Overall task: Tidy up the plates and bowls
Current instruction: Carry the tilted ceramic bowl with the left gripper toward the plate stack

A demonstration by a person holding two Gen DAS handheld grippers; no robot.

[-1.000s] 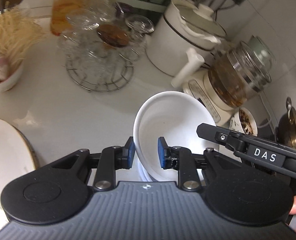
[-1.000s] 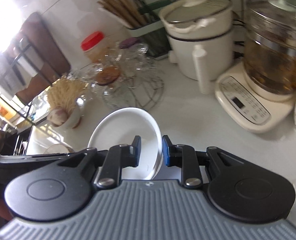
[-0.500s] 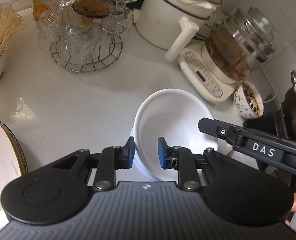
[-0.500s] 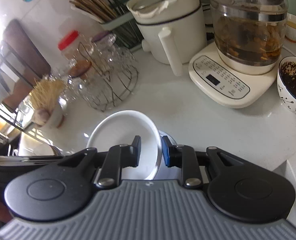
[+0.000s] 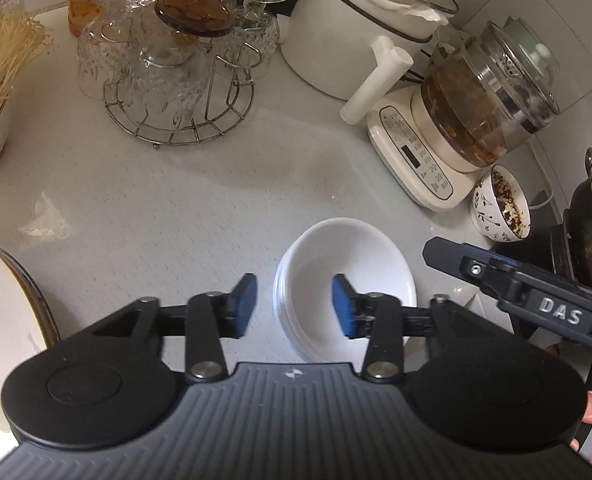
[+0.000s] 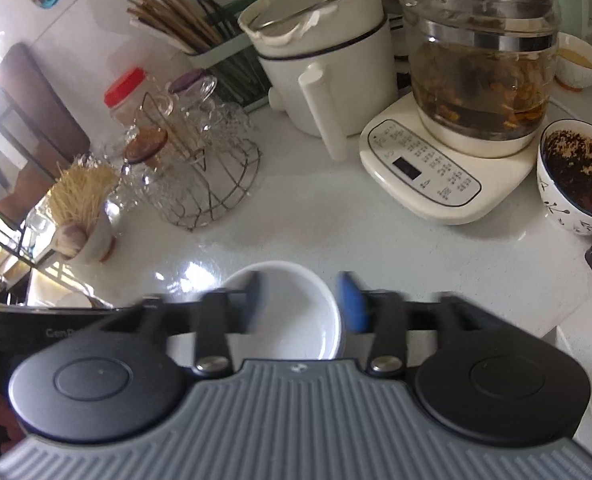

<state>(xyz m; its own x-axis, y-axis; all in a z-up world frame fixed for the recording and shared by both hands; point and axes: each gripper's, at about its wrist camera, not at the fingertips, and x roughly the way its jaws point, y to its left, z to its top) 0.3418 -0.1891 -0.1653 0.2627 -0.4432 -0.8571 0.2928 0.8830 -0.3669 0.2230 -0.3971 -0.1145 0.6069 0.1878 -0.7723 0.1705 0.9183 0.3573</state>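
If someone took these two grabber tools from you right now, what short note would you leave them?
Left gripper: jaws opening, straddling the near rim of the stack of white ceramic bowls, pads clear of it.
Right gripper: jaws opening too, straddling the opposite rim, not pressing.
The stack sits on the white countertop, before the cream kettle base.
Done: top bowl nested.
Left: large gold-rimmed white plate at left edge still unsorted.

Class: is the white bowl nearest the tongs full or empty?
Empty. The white bowl shows a bare, clean inside, and it sits on other white bowls on the counter.
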